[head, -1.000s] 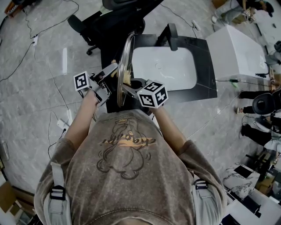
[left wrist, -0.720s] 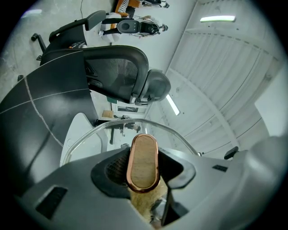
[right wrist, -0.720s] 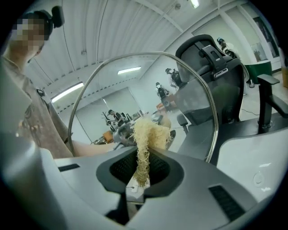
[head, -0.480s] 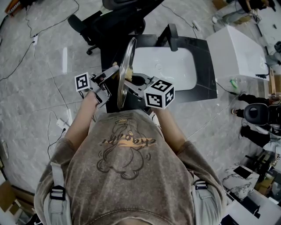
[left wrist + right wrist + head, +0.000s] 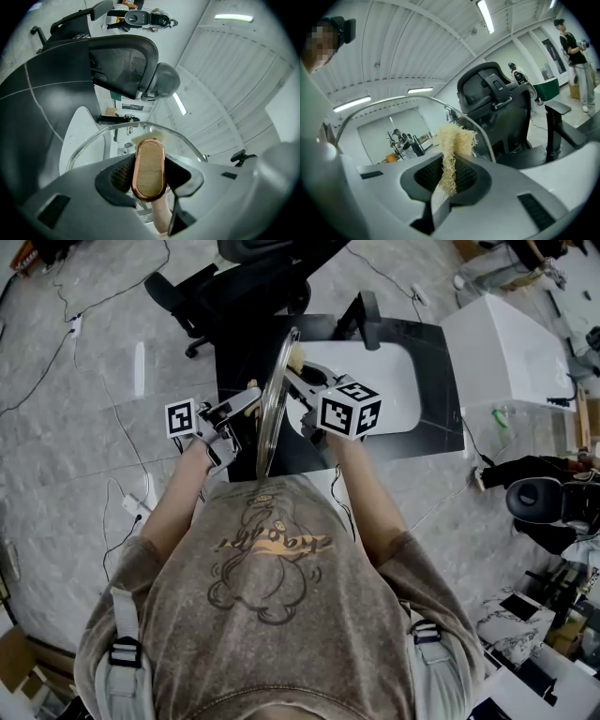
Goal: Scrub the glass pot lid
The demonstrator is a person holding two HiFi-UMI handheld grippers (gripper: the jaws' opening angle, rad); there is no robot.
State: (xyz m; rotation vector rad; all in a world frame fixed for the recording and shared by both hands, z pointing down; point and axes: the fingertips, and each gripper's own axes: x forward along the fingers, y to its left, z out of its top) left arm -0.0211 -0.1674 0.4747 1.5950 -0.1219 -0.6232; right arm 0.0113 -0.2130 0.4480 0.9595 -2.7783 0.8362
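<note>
Got L gripper (image 5: pixel 247 402) clamped on knob (image 5: pixel 149 166), propping lid (image 5: pixel 273 390) up on edge by left side of sink (image 5: pixel 375 395). Edge-on, running near-to-far, sandwiched btwn both grippers. Got R gripper (image 5: pixel 449 177) pinched shut on scrub pad (image 5: pixel 457 138), just right of lid up by far rim; touching or not, can't tell. Means lid face straight left of pad. Prob needs pressing left, then dragging toward near edge, w/ L just bracing.

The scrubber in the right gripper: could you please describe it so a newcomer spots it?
Above the white sink in the black counter, a glass pot lid is held edgewise. The right gripper clamps the scrubber beside it: a pale yellow, stringy tuft, the only fibrous thing there.
</note>
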